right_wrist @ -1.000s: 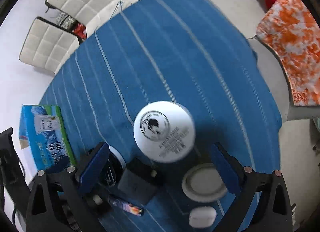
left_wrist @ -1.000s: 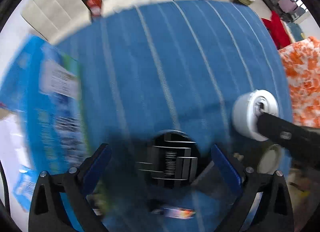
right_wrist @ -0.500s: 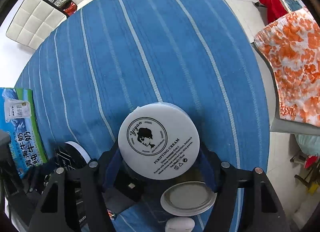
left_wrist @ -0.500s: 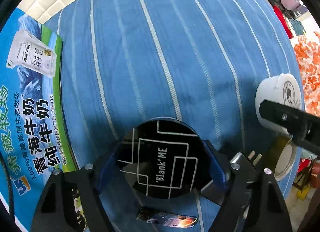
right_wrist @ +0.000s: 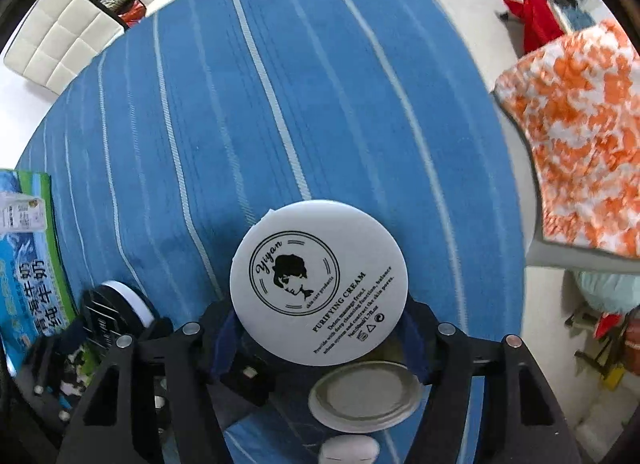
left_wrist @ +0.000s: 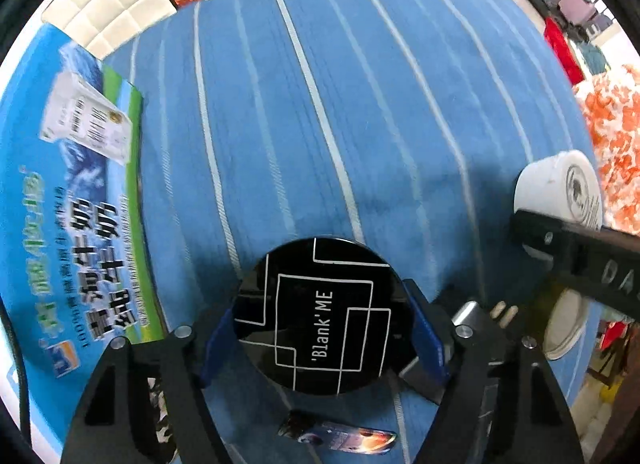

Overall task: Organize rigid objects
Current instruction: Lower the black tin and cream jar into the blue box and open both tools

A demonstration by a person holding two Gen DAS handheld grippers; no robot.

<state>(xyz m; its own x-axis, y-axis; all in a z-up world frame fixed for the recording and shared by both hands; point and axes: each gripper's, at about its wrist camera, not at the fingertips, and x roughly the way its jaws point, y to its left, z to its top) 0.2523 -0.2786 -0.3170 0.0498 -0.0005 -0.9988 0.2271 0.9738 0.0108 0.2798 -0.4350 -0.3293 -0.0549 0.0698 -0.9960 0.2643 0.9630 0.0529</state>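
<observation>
I have the black compact [left_wrist: 320,318] pinched in my left gripper [left_wrist: 322,328], jaws closed on its rim, above the striped tabletop [left_wrist: 360,104]; white cream jar [right_wrist: 319,282] clamped the same way in my right gripper [right_wrist: 320,328]. Risk: smooth round rims could slip, dropping onto the clutter below. Pad contact hidden; milk carton [left_wrist: 60,204] blurred, cut off.

Right gripper [right_wrist: 320,328] clamps white cream jar [right_wrist: 319,282] above blue striped cloth [right_wrist: 280,104]; round lid [right_wrist: 366,396] lies below.
</observation>
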